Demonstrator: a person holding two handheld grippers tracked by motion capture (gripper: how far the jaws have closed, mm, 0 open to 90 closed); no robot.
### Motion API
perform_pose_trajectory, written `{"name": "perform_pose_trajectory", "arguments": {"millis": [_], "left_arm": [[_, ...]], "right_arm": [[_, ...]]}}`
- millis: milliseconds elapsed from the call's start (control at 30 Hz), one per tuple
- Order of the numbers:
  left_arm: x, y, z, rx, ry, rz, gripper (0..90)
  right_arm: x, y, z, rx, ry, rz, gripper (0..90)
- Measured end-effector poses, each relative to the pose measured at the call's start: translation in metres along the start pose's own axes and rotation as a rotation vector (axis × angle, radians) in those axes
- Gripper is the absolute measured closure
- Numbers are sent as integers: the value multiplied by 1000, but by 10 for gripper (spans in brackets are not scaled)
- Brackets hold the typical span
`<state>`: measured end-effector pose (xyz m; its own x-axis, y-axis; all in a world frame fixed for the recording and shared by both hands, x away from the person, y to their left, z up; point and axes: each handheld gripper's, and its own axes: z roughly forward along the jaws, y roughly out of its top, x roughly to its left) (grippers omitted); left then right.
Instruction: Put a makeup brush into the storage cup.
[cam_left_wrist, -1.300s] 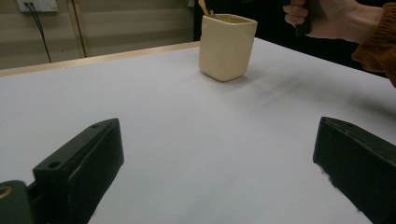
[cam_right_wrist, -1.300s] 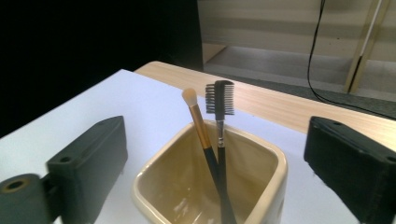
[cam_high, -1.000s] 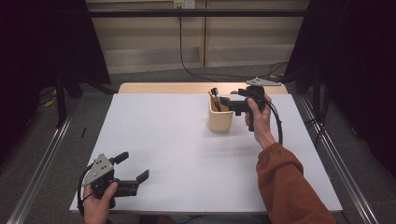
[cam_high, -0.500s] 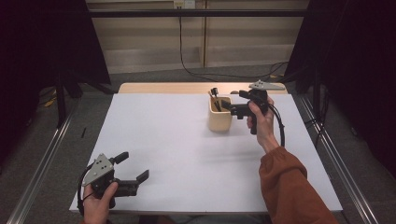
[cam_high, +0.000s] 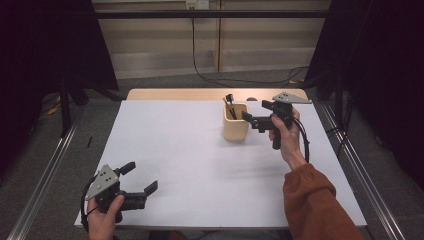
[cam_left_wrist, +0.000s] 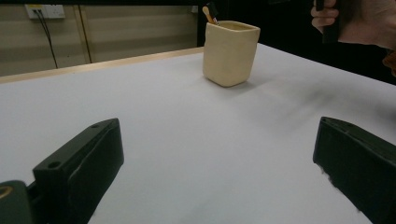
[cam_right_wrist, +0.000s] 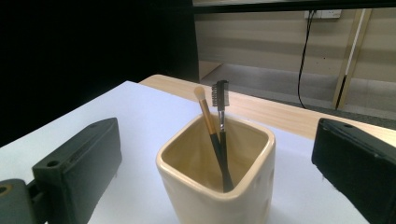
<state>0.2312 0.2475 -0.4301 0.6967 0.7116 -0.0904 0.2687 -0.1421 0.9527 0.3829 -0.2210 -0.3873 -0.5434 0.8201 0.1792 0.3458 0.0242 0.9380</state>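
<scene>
Right gripper (cam_high: 255, 116) has drifted slightly right and back off the cup (cam_high: 235, 125) versus a second ago; the left gripper (cam_high: 134, 176) hasn't budged from the near-left corner of the table (cam_high: 180, 150). Both pairs of jaws are spread wide with nothing between them. The cup sits toward the far right of the white tabletop, well apart from the left gripper, and holds two tools leaning together: a makeup brush (cam_right_wrist: 208, 121) with a tan tip and gold ferrule, and a black brow comb (cam_right_wrist: 221, 116). The step looks like a reach to pull one tool from the cup. To do it well, come in from above the rim, line the jaws either side of one handle where it clears the rim, and close on the shaft, not the bristles. The two handles cross low in the cup, so pinch high, where the tips separate, and lift straight up to avoid tipping the cup. Room: the cup stands near the far edge, where the white sheet gives way to a wood strip (cam_high: 200, 94), so avoid pushing it backward. Open tabletop lies to the left and toward the person for setting a tool down.
</scene>
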Motion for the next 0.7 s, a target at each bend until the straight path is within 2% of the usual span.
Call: {"name": "perform_pose_trajectory", "arguments": {"millis": [100, 300, 433, 600, 700], "left_arm": [[0, 0, -1, 0, 0, 9, 17], [0, 0, 0, -2, 1, 7, 17], [0, 0, -2, -2, 5, 1, 17], [-1, 0, -5, -11, 12, 0, 17], [-1, -1, -5, -4, 12, -1, 17]], "right_arm": [[2, -3, -5, 0, -6, -10, 12], [6, -7, -14, 6, 13, -20, 7], [9, -10, -22, 34, -10, -43, 7], [9, -16, -35, 26, -19, -38, 8], [11, -21, -42, 25, -33, -52, 12]]}}
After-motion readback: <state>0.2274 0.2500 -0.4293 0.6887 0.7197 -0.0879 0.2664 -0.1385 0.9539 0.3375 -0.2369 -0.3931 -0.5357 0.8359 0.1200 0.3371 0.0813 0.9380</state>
